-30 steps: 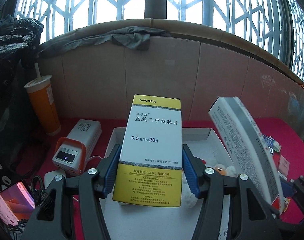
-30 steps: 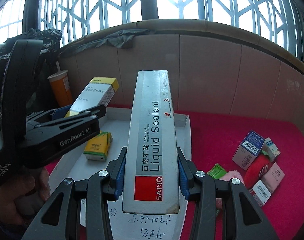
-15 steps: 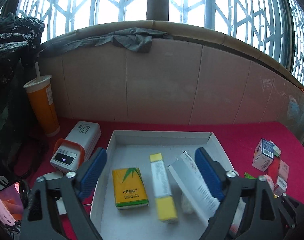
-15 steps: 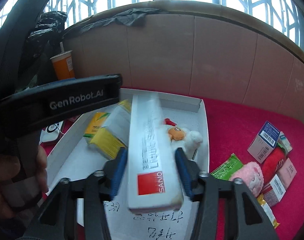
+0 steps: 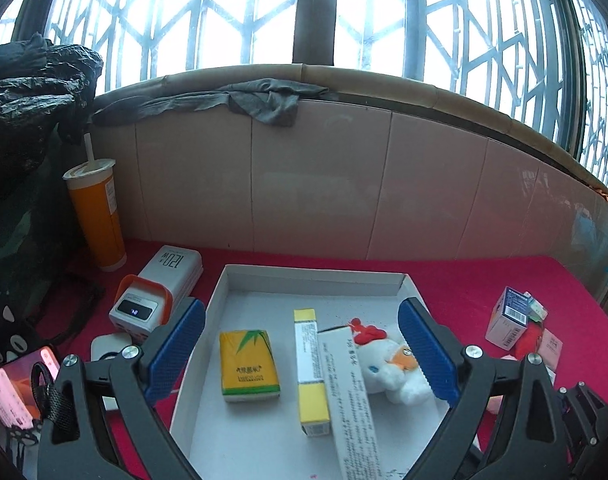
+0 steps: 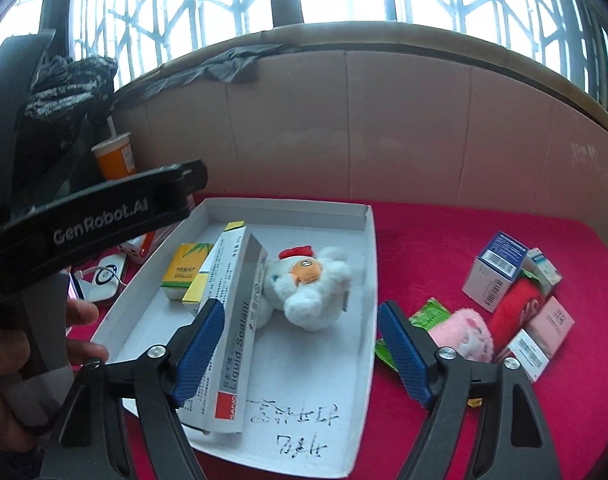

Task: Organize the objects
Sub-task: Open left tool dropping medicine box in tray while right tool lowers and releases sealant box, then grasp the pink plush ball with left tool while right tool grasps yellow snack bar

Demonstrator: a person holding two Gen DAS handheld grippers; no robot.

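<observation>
A white tray on the red cloth holds a yellow tissue pack, a yellow-and-white medicine box, a long grey sealant box and a white plush chicken. My left gripper hovers over the tray. Its jaws are opening, and nothing is between them. My right gripper hangs above the tray with jaws opening. The sealant box lies loose below its left finger, leaning on the medicine box beside the chicken. No pad presses on it.
An orange cup, a power bank and a phone sit left of the tray. To its right lie a blue-and-white box, a red plush, a pink plush and a green packet. A hand holds the left gripper.
Both grippers have let go. The medicine box left the left jaws and the sealant box left the right jaws; both now lie in the tray. Both pairs of jaws have spread wide.
</observation>
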